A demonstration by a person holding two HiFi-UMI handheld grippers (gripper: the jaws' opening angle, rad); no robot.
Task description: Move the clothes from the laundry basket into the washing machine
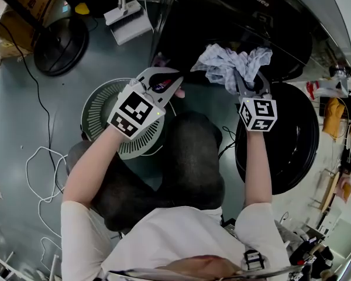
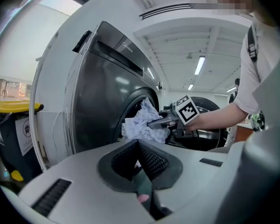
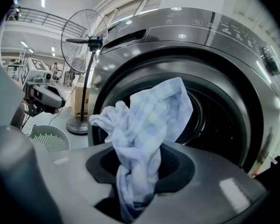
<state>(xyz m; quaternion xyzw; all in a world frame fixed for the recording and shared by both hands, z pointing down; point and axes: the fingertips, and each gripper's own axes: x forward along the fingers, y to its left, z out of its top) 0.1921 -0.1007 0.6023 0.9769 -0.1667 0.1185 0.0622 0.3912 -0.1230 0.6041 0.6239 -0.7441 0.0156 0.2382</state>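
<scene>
Right gripper (image 1: 248, 86) clamped on bunched pale checked cloth (image 1: 228, 63), upper centre (light, floppy; gathered middle holds best); left gripper (image 1: 171, 86) closed, empty.

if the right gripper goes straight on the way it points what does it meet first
Probably the open drum of the washing machine: the right gripper, shut on the pale cloth, points into that dark opening. Depth is unclear; the lower rim may come first.

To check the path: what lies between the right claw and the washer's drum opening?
Only the pale cloth that the right claw holds, as the right gripper view shows.
</scene>
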